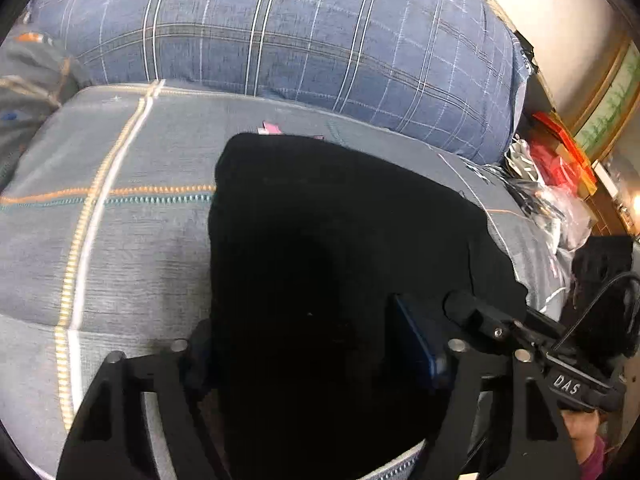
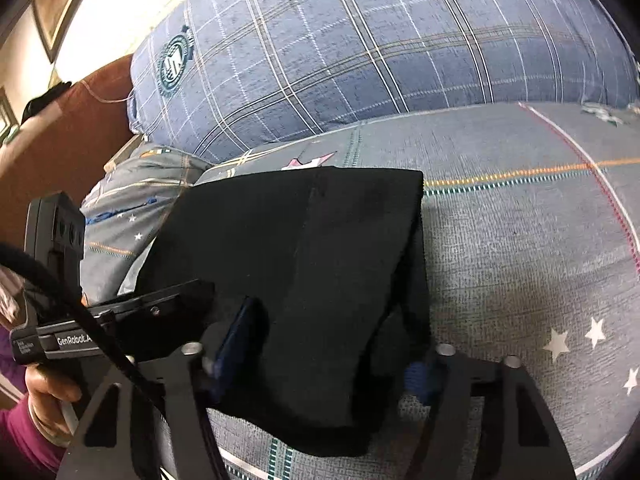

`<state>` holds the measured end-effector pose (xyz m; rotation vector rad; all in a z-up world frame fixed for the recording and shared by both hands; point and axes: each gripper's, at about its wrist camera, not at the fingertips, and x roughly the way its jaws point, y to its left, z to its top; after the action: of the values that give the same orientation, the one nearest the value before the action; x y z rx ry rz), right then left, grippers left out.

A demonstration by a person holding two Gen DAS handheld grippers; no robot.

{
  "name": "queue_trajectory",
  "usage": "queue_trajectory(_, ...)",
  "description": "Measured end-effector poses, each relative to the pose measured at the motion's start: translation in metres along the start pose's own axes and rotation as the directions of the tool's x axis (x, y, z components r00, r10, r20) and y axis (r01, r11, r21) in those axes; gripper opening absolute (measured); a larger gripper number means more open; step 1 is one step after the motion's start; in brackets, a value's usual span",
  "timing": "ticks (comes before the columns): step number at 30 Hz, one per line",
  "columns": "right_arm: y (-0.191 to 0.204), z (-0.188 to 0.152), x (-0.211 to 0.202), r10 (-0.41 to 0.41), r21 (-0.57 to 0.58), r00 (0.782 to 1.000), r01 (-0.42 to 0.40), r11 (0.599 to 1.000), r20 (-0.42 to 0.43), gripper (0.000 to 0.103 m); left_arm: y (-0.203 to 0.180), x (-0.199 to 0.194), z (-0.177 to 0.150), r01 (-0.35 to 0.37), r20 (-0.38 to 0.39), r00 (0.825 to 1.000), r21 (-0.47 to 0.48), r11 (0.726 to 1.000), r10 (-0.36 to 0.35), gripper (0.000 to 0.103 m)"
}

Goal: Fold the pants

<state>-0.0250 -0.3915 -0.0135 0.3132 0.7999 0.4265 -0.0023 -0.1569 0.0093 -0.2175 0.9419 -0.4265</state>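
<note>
Black pants (image 1: 320, 248) lie folded in a thick stack on a grey patterned bed cover (image 1: 132, 248). In the left wrist view my left gripper (image 1: 308, 352) stands wide open astride the near end of the pants, with the blue pad (image 1: 416, 340) of its right finger showing and the left finger partly hidden by cloth. In the right wrist view the pants (image 2: 320, 248) show a raised top fold. My right gripper (image 2: 324, 356) is open around their near edge, blue pads (image 2: 236, 340) on either side. Each gripper shows in the other's view.
A big blue plaid pillow (image 1: 300, 32) lies behind the pants; it also shows in the right wrist view (image 2: 360, 48). Plastic bags and red items (image 1: 556, 176) pile at the bed's right edge. A brown headboard (image 2: 68, 136) and a second grey pillow (image 2: 132, 216) stand at left.
</note>
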Motion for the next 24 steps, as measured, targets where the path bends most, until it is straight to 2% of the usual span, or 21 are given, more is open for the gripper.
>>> queue_trajectory(3,0.01,0.002,-0.009,-0.01,-0.023,1.0,0.011,1.0,0.026,0.045,-0.007,-0.009,0.001,-0.009,0.005,1.0,0.034,0.999,0.009,0.055)
queue_trajectory(6,0.02,0.008,-0.019,-0.006,-0.041,0.998,0.008,0.999,0.058,0.04,-0.007,-0.02,0.008,0.012,0.008,1.0,0.03,0.999,-0.012,0.05)
queue_trajectory(10,0.033,0.02,-0.025,0.002,-0.079,0.996,0.005,0.997,0.085,0.04,-0.01,-0.035,0.024,-0.014,0.049,0.999,0.053,0.998,0.012,0.05)
queue_trajectory(15,0.046,0.051,-0.02,0.015,-0.115,0.995,-0.003,0.993,0.102,0.04,-0.001,-0.044,0.049,-0.036,0.082,0.996,0.048,0.998,0.031,0.05)
queue_trajectory(24,0.064,0.098,0.02,-0.012,-0.181,0.995,0.031,0.983,0.103,0.04,0.029,-0.024,0.094,-0.081,0.094,0.992,0.012,0.997,0.079,0.05)
